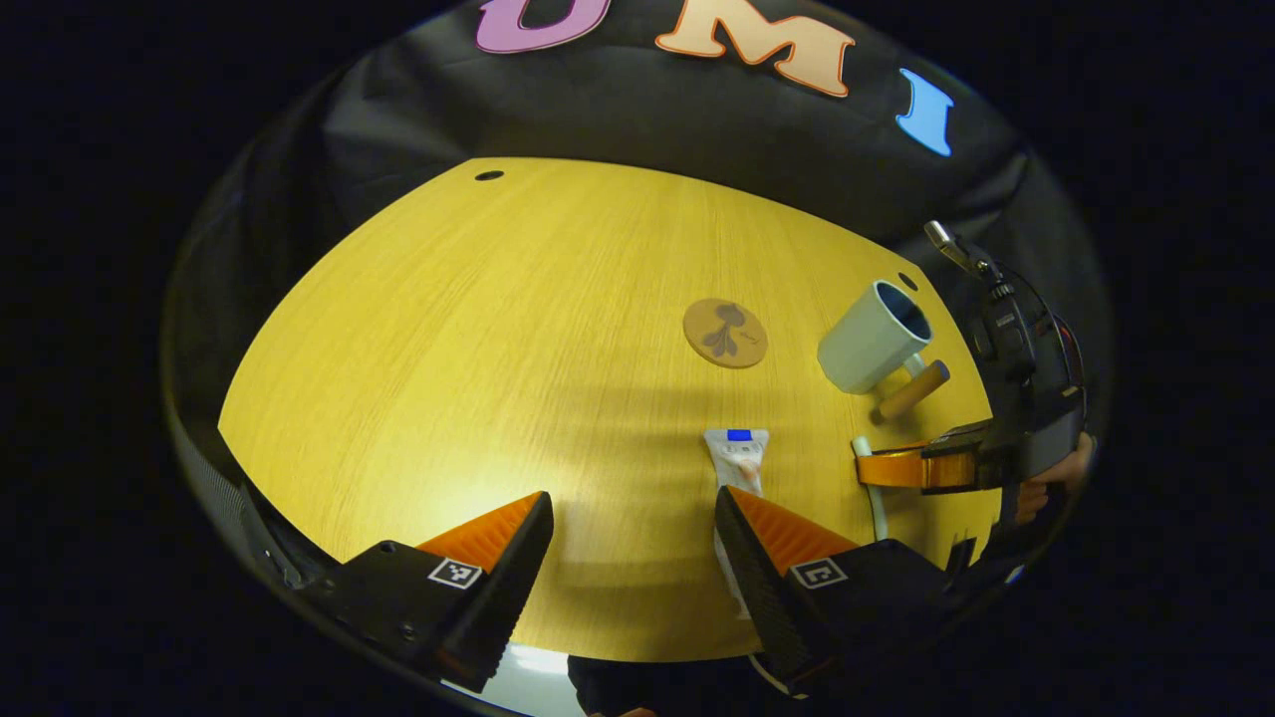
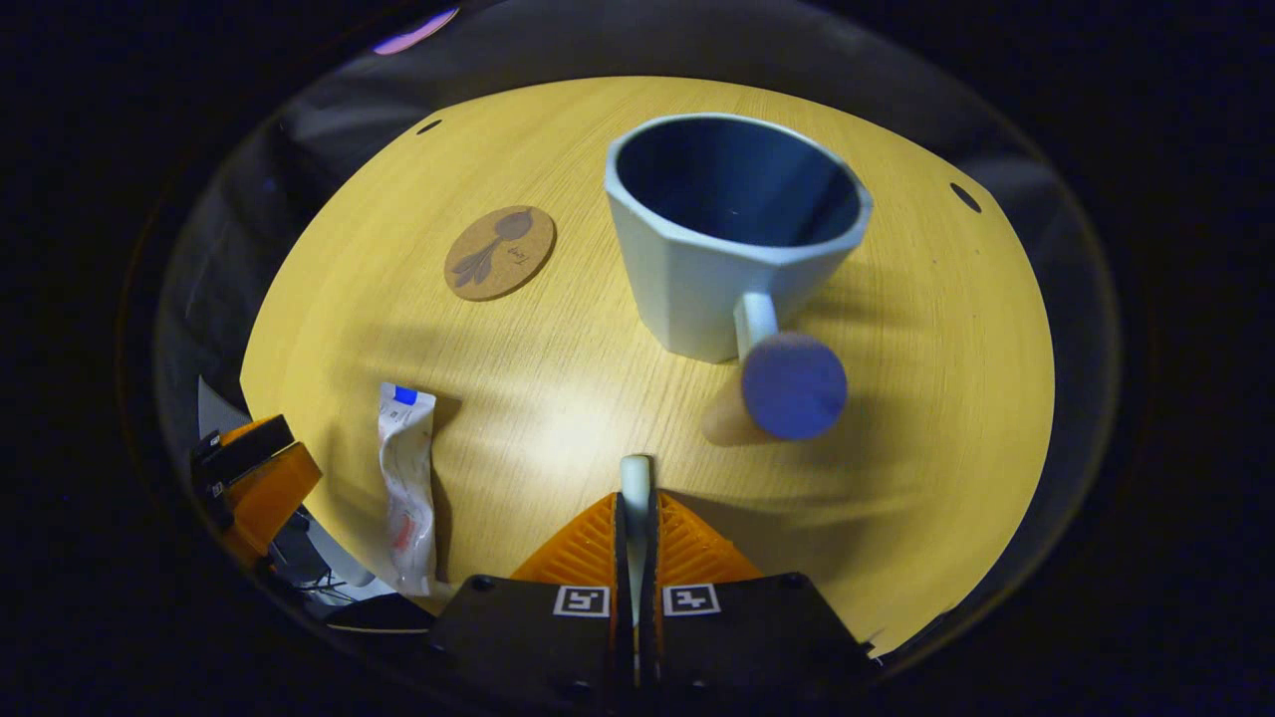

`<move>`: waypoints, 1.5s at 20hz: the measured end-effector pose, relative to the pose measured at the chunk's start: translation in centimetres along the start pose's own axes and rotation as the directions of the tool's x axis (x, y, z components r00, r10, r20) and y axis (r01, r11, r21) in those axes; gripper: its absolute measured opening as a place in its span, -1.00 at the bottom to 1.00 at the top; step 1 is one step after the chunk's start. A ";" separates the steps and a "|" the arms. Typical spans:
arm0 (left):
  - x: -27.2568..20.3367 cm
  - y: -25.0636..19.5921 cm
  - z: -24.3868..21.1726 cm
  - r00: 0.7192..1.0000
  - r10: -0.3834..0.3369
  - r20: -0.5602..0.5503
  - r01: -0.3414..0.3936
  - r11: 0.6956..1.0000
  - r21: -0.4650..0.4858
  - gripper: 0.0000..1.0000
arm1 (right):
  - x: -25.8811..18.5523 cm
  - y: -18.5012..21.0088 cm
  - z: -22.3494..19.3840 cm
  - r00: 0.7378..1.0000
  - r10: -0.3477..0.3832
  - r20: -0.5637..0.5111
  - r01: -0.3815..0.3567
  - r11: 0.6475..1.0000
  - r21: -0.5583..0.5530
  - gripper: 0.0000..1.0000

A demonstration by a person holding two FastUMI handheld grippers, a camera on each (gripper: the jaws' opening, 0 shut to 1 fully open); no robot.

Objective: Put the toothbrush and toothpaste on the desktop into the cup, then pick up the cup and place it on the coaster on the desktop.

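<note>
Two tongs work here: the right tongs (image 2: 636, 518) are clamped on the toothbrush (image 2: 635, 476) at 6 o'clock from the cup (image 2: 732, 234), needing a lift over its rim, while the left tongs (image 1: 633, 543) gape empty above the toothpaste (image 1: 737, 456) lying on the table (image 1: 498, 349).

In the left gripper view, the coaster (image 1: 725, 333) lay on the table (image 1: 448, 349), left of the cup (image 1: 873, 339). The toothpaste (image 1: 737, 460) lay in front of the coaster. The toothbrush (image 1: 875, 488) lay right of the toothpaste.
</note>
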State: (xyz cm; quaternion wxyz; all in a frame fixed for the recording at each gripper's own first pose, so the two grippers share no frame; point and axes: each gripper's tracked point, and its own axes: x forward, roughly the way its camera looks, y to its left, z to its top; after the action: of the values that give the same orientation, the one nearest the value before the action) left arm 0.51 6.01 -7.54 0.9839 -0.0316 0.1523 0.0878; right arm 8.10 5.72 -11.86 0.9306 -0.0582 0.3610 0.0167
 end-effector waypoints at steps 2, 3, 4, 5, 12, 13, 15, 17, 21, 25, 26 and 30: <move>0.6 -0.7 0.0 0.999 -0.013 -0.038 0.013 1.000 0.005 0.92 | -0.6 -0.7 -0.9 1.000 -0.013 -0.001 0.013 1.000 0.021 -0.89; 0.7 -1.1 0.1 0.998 -0.020 -0.055 0.020 1.000 0.007 0.92 | -0.9 -1.1 -1.2 1.000 -0.018 0.006 0.018 0.999 0.033 -0.89; 0.8 -1.7 0.2 0.997 -0.028 -0.066 0.029 1.000 0.008 0.92 | -1.2 -1.4 -1.4 1.000 -0.020 0.010 0.019 0.998 0.052 -0.89; 0.8 -2.5 0.1 0.996 -0.035 -0.076 0.036 0.999 0.010 0.90 | -1.3 -1.6 -1.6 1.000 -0.021 0.018 0.019 0.997 0.078 -0.89; 3.4 -5.4 0.1 0.982 -0.066 -0.179 0.072 0.997 0.027 0.89 | -3.3 -6.2 -2.0 0.996 -0.063 0.060 0.048 0.973 0.228 -0.89; 3.7 -5.5 0.0 0.978 -0.059 -0.198 0.065 0.998 0.027 0.88 | -3.5 -6.9 -2.0 0.995 -0.070 0.065 0.052 0.967 0.248 -0.89; 4.5 -5.6 -0.2 0.972 -0.041 -0.231 0.047 0.999 0.021 0.88 | -4.1 -8.0 -2.2 0.994 -0.083 0.073 0.059 0.958 0.280 -0.89; 5.3 -5.4 -0.2 0.966 -0.018 -0.259 0.026 0.999 0.025 0.84 | -4.5 -9.1 -2.4 0.993 -0.094 0.078 0.066 0.949 0.309 -0.90; 6.1 -5.4 -0.8 0.951 0.005 -0.310 0.000 1.000 0.016 0.38 | -5.1 -10.4 -2.3 0.989 -0.105 0.100 0.063 0.933 0.353 -0.89; 6.5 -5.6 -0.8 0.946 0.027 -0.322 -0.017 0.999 0.034 0.00 | -5.4 -11.5 -2.1 0.986 -0.121 0.110 0.072 0.925 0.373 -0.90; 6.8 -5.9 -1.1 0.944 0.032 -0.329 -0.020 0.999 0.039 -0.08 | -5.4 -11.6 -2.0 0.986 -0.121 0.111 0.070 0.924 0.376 -0.90; 6.4 -5.9 -1.3 0.941 0.033 -0.336 -0.029 0.999 0.018 -0.52 | -5.6 -11.8 -1.0 0.984 -0.124 0.125 0.071 0.930 0.360 -0.89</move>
State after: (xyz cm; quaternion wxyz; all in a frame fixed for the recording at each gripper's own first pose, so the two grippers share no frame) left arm 7.22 1.19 -10.51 0.9421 -0.0374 0.3192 0.0957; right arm 4.17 -6.09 -7.68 0.9493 0.0938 0.2859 -0.0907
